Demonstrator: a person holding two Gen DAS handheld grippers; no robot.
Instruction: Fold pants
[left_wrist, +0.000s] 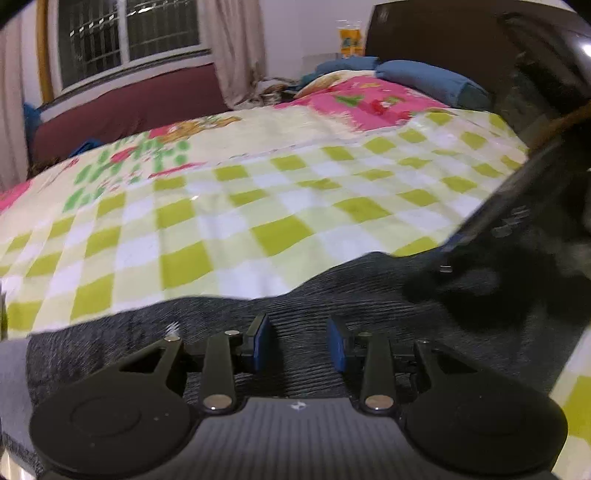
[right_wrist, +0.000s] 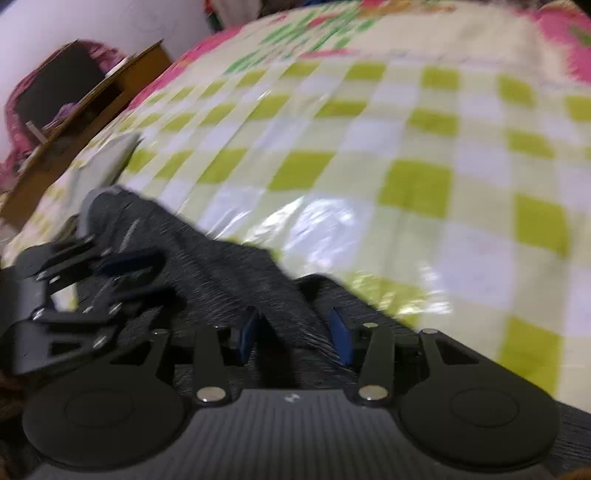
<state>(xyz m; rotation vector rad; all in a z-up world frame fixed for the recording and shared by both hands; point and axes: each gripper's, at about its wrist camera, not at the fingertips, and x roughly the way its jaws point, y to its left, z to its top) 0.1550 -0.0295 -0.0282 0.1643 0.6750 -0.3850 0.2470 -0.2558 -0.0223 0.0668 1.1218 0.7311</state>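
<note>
Dark grey ribbed pants (left_wrist: 332, 295) lie on the green-and-white checked bedspread (left_wrist: 221, 221), near its front edge. My left gripper (left_wrist: 300, 345) hangs over them, its blue pads apart with flat cloth showing in the gap. The blurred dark body of the right tool (left_wrist: 517, 221) crosses the right side of that view. In the right wrist view the pants (right_wrist: 221, 266) run from the left to under my right gripper (right_wrist: 295, 334). Its pads stand apart on either side of a raised ridge of cloth and do not press on it. The left gripper (right_wrist: 135, 277) sits low at the left on the pants.
Blue pillows (left_wrist: 424, 79) and a dark headboard (left_wrist: 443, 33) stand at the bed's far end. A window (left_wrist: 125, 37) above a maroon wall band is at the back left. A wooden piece of furniture (right_wrist: 92, 110) flanks the bed, and a pale cloth (right_wrist: 110, 155) lies near that edge.
</note>
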